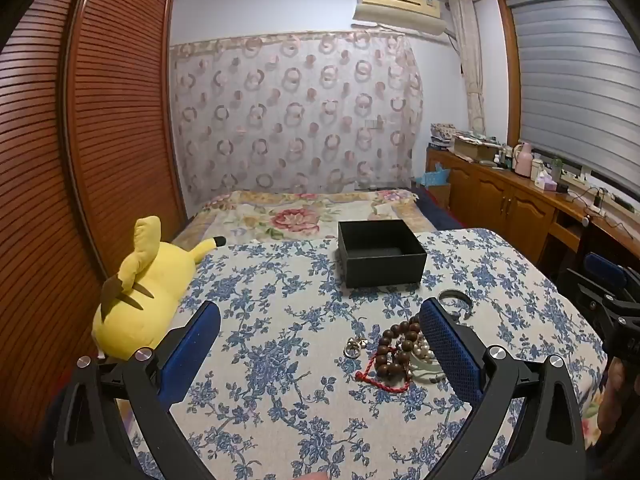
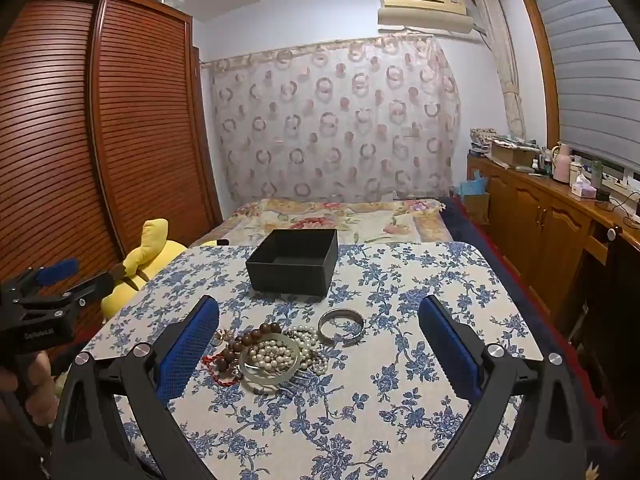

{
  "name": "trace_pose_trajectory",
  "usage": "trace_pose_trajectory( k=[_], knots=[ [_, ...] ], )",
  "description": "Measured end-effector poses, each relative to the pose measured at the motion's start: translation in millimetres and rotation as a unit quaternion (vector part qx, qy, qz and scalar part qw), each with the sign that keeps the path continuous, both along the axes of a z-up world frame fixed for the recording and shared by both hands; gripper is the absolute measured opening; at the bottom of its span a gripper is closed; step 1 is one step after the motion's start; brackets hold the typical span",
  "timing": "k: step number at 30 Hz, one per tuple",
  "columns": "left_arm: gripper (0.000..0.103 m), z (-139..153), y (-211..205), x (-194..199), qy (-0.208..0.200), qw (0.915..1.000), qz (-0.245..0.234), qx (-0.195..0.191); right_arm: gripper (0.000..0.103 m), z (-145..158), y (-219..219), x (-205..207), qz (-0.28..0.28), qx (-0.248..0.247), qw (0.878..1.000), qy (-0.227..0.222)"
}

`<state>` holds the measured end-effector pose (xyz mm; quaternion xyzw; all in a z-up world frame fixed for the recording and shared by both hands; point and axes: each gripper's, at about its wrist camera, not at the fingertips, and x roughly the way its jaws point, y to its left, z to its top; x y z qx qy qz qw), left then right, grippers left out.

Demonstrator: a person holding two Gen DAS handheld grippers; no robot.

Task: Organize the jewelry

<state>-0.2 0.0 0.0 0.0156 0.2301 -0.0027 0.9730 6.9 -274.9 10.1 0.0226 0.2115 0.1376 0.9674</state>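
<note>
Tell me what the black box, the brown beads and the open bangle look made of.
Black box: likely rigid cardboard, matte, with sharp folded edges. Brown beads: probably wood, dark and glossy, strung on red cord. Bangle: looks like metal, silvery-grey with a dull sheen.

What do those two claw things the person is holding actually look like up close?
Each is a black plastic frame that forks into two curved arms, joined by round silver bolts. Each arm ends in a long flat finger faced with a textured blue pad. The left gripper and right gripper look alike. Small white lettering, too small to read, marks the left one's body; no cables show.
</note>
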Motion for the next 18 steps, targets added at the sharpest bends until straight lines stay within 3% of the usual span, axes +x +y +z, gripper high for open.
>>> trace_pose_trajectory(
  k=[18],
  knots=[
    [0.097,4.8,4.8,-2.6,-0.004,1.0000,0.001,0.002,0.101,1.4,0.9,-1.1,0.000,0.001,1.000,0.001]
  ],
)
